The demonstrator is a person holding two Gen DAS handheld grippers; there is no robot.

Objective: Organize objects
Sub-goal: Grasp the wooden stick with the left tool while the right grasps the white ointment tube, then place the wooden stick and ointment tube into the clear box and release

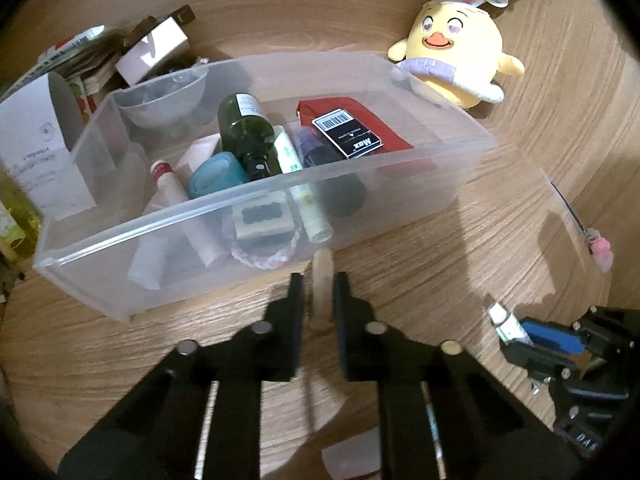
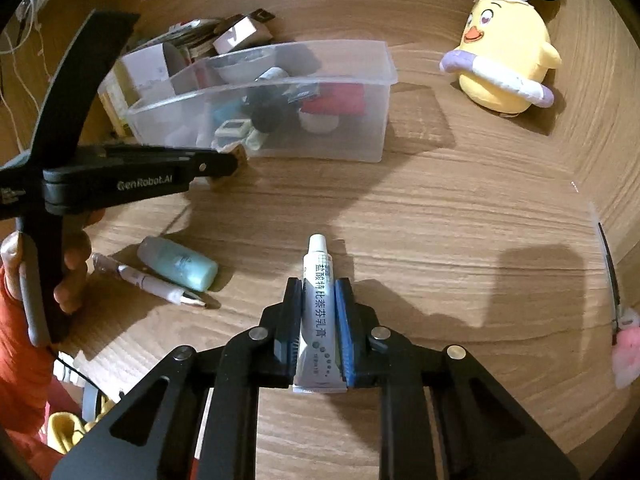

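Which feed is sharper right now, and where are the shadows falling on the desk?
Right wrist view: sharp, print on the ointment tube readable; dark shadows on the desk beside the clear bin. Left wrist view: softer, the beige stick in the left gripper smeared; both bend the desk edges.

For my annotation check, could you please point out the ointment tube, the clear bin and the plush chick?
ointment tube (image 2: 318, 312): right wrist view, printed body.
clear bin (image 1: 280, 194): left wrist view, front rim.
plush chick (image 1: 460, 44): left wrist view, face.

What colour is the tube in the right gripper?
White tube with dark lettering, white cap; clearest in the right wrist view.
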